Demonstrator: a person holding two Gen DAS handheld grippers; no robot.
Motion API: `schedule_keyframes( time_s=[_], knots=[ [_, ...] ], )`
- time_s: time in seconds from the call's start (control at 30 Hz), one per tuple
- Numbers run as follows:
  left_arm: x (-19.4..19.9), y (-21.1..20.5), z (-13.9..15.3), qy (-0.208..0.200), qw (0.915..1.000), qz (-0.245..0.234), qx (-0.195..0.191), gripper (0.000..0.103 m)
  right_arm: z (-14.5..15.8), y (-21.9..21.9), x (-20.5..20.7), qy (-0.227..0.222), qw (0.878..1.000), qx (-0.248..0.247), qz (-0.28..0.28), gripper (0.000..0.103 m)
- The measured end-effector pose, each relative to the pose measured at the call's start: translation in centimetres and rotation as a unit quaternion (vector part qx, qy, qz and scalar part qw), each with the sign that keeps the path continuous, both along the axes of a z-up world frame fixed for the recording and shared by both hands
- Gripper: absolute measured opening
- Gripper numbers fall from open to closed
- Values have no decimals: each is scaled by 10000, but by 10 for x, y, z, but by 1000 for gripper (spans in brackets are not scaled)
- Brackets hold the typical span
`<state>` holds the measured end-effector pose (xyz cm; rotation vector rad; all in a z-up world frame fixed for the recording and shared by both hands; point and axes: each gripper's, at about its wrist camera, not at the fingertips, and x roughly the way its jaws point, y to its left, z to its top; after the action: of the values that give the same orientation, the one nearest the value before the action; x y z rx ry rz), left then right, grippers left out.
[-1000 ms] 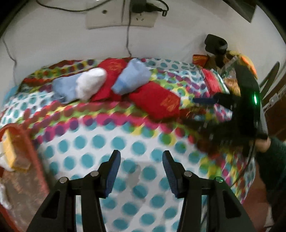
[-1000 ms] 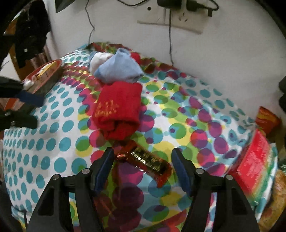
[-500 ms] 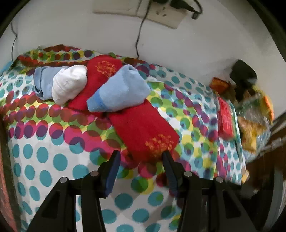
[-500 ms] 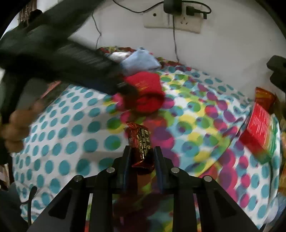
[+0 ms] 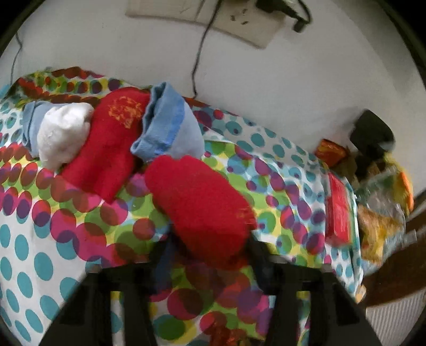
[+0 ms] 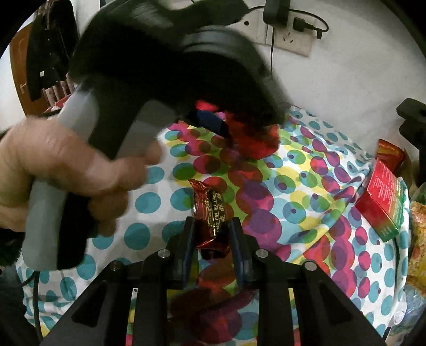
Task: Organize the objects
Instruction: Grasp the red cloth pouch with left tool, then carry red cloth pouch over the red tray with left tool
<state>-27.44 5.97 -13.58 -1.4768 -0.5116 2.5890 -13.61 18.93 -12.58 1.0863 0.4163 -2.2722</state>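
Note:
On the dotted cloth lies a pile of rolled socks: a near red sock point(image 5: 202, 207), a second red sock point(image 5: 106, 149), a blue sock point(image 5: 170, 127) and a white sock point(image 5: 64, 135). My left gripper point(image 5: 207, 250) is open, its blurred jaws on either side of the near red sock's end. My right gripper point(image 6: 211, 234) is shut on a dark red candy bar point(image 6: 210, 210) and holds it over the cloth. In the right wrist view the left gripper's body point(image 6: 149, 79) and the hand fill the upper left, over the red sock point(image 6: 255, 135).
A red box point(image 6: 380, 197) lies at the cloth's right edge, also in the left wrist view point(image 5: 339, 210). Snack packets point(image 5: 380, 213) pile up beyond it. A wall with a socket and cables point(image 5: 239, 24) stands behind the socks.
My left gripper has moved forward from the bare cloth to the near red sock. My right gripper closed on the candy bar and has lifted it.

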Motion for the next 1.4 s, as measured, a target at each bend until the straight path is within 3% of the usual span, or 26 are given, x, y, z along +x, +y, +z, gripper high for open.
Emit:
schedule_keyframes(
  time_s=[0.23,0.33,0.67,1.03,1.4],
  knots=[
    [46,-25,8,143,9995,-172,-211,31,-1,1,-5,12,9999,14,-126,24],
    [74,-36,14,288,9979,-185,-547,31,0,1,-5,85,9993,84,-341,23],
    [144,-91,23,378,9945,148,-964,31,1,-8,-11,131,9939,154,-1085,23],
    [175,-111,41,529,9917,336,-1122,31,1,-10,-12,210,9927,278,-1153,23],
    [197,-134,59,679,9910,489,-1046,31,1,-10,-12,210,9927,277,-1156,23]
  ],
)
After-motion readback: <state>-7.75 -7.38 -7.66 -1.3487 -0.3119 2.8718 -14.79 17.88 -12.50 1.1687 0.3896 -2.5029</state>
